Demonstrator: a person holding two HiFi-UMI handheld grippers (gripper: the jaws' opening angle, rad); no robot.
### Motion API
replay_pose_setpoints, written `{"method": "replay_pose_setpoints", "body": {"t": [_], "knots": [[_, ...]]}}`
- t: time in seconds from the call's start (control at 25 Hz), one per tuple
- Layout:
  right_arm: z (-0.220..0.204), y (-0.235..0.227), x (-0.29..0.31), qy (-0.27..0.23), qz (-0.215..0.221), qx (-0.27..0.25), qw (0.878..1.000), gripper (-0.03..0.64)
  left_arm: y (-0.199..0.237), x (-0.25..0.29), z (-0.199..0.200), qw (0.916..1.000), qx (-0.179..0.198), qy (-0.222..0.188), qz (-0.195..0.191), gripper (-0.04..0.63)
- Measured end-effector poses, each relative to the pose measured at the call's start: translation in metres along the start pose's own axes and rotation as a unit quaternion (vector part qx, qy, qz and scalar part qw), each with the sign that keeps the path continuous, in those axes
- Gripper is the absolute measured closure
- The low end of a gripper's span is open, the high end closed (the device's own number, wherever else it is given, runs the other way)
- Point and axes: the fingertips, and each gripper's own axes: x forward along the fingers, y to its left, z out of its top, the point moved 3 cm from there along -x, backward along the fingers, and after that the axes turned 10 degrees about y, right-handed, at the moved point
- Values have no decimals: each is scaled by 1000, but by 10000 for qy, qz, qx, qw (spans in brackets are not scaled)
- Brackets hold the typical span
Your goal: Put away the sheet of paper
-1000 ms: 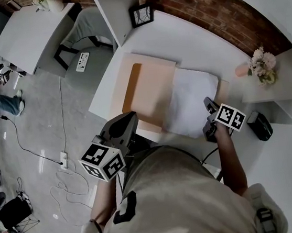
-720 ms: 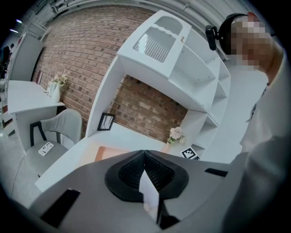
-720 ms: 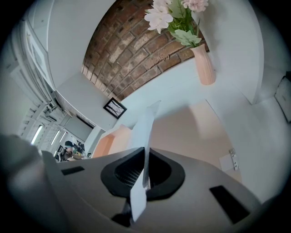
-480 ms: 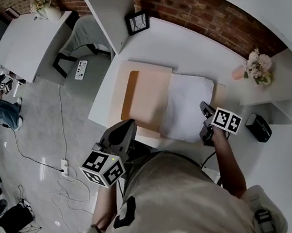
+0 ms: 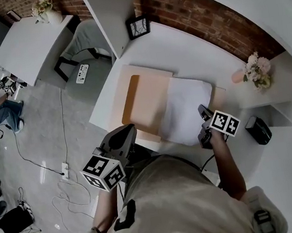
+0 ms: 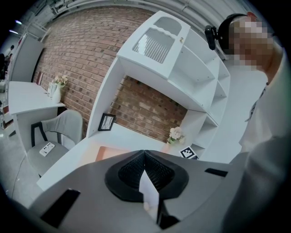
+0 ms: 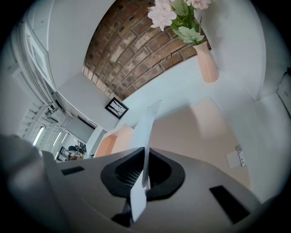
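Right gripper clamps sheet of paper edge; left gripper closed, off sheet. You're at pickup; next slide it into folder.

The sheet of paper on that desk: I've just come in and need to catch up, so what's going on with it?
A person stands at the white desk with a gripper in each hand. The right gripper is clamped on the near right edge of the sheet of paper, which lies over the right half of an open peach folder. The left gripper hangs shut by the folder's near corner, apart from the sheet. The paper is not yet put away.
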Motion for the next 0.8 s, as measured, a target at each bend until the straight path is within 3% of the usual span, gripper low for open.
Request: {"method": "replay_pose_setpoints", "body": {"t": [0.8], "knots": [[1,26,10,58,125,-124,9998,589,14,-16,1,9998,-69,-153,67,580]]}}
